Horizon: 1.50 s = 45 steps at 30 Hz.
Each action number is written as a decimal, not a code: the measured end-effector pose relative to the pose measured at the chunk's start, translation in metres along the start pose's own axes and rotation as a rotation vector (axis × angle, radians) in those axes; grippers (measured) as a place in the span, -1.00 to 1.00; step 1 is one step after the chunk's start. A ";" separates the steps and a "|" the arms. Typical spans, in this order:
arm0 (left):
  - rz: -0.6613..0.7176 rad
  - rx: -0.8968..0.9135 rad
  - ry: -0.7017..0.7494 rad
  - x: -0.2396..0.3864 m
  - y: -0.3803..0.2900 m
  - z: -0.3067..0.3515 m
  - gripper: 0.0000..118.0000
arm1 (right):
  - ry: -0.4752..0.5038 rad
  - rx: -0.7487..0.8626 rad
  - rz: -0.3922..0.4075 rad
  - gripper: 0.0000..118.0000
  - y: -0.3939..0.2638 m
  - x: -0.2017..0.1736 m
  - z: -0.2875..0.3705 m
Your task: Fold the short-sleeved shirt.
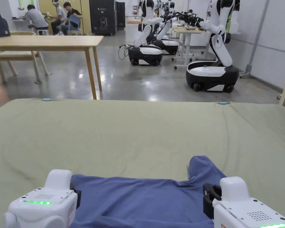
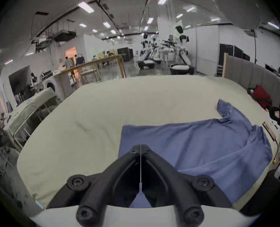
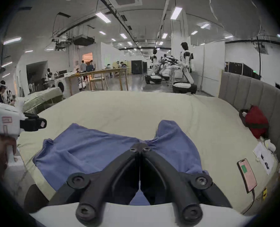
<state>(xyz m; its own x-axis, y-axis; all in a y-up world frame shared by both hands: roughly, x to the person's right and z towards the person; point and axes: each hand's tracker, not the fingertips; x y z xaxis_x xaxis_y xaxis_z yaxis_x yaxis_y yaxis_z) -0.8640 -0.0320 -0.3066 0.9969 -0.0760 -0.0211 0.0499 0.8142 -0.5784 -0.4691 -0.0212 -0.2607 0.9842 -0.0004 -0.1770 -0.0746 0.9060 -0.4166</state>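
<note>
A green-sheeted bed [image 1: 139, 133] is carrying the blue short-sleeved shirt [image 1: 145, 202], lying rumpled at its near edge. I am holding the left gripper [image 2: 141, 150] and right gripper [image 3: 140, 147] over it, jaws pressed together, gripping nothing. I judge it light, limp and slippery; I'd pinch hem corners.

The blue shirt [image 1: 139, 199] lies flat and a bit wrinkly near the front edge of the green bed [image 1: 133, 133], one short sleeve [image 1: 202, 167] sticking up.

One blue shirt [image 1: 145, 199], one phone [image 3: 247, 174], two grippers.
</note>
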 end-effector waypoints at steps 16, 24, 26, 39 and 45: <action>-0.080 -0.345 0.044 -0.013 0.043 -0.220 0.48 | -0.099 -0.207 -0.079 -0.86 0.007 0.101 -0.068; -0.113 -0.340 -0.049 0.007 0.058 -0.190 -0.95 | -0.131 -0.465 -0.183 0.95 0.018 0.181 -0.189; -0.117 -0.316 -0.039 0.008 0.063 -0.183 -0.95 | -0.136 -0.547 -0.191 0.88 0.015 0.187 -0.219; -0.070 -0.167 -0.019 -0.008 0.078 -0.132 -0.95 | -0.089 -0.399 -0.107 -0.98 0.044 0.157 -0.160; -0.015 0.008 -0.086 -0.031 0.064 -0.002 -0.95 | -0.028 -0.185 0.000 -0.98 0.069 0.134 -0.031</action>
<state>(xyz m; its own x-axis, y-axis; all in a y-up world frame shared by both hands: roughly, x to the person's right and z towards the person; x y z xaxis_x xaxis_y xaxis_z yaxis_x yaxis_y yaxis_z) -0.8917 0.0212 -0.3448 0.9976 -0.0382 0.0580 0.0646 0.8178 -0.5719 -0.3476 0.0283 -0.3405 0.9881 0.0133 -0.1533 -0.0999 0.8130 -0.5737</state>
